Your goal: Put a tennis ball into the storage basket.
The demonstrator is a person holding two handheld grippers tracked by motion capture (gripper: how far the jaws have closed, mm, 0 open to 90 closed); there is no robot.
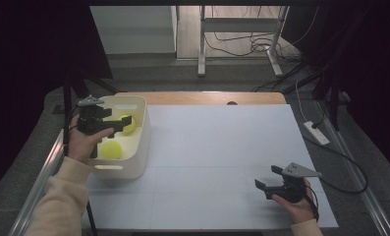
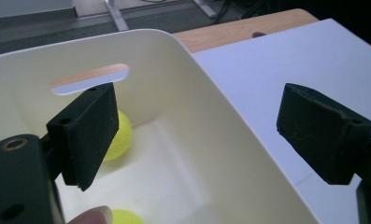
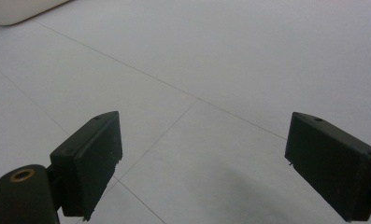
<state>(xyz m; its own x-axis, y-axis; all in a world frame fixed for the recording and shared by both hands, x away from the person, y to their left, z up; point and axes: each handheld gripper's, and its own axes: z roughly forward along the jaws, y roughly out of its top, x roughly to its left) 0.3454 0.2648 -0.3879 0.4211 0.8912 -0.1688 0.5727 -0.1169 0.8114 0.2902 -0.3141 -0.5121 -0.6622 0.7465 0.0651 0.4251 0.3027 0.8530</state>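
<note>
Two yellow-green balls lie in the white bin [image 1: 136, 147] at the left of the tabletop [image 1: 217, 162]: the far ball [image 1: 129, 123] sits toward the far wall under the handle slot, and the near ball [image 1: 112, 149] lies apart from it. They look like fuzzy tennis balls, so I judge them light, springy, grippy but prone to roll, and best pinched across the widest part from above. The left hand-held gripper [image 1: 118, 123] hangs over the bin with jaws well apart and empty, while the right hand-held gripper [image 1: 268, 179], also wide open and empty, rests low over the bare tabletop.
</note>
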